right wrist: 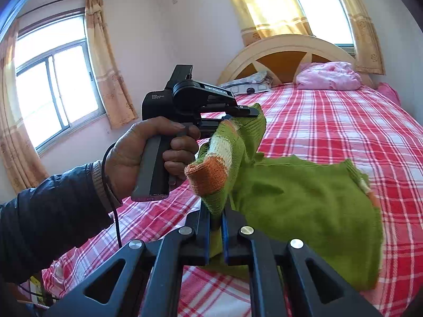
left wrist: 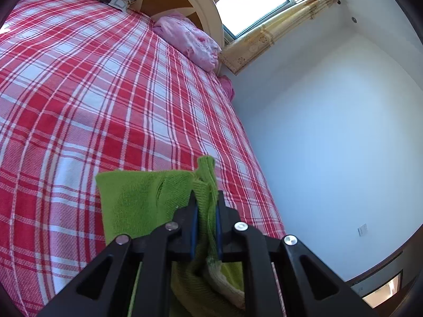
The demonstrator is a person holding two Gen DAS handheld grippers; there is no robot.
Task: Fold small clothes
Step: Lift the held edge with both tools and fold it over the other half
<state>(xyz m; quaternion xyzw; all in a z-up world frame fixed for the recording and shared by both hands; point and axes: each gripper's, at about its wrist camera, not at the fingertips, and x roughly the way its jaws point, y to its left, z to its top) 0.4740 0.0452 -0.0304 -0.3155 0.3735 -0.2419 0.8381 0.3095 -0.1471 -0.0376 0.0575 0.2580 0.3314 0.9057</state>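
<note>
On left gripper (right wrist: 248,111) ("CenRobot.AI")

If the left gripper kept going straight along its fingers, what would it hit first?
Probably the red-and-white plaid bedspread. The left gripper, shut on the green knitted sweater, points slightly downward over the bed, with nothing else ahead of it; depth is unclear.

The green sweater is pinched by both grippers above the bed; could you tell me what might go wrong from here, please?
1. The right gripper holds only a narrow bunch near the striped cuff, so the knit could slip out.
2. The left gripper clamps bunched layers of the green sweater, so the fold may come out uneven.
3. The hanging body could drag on the plaid bedspread and crumple.
</note>
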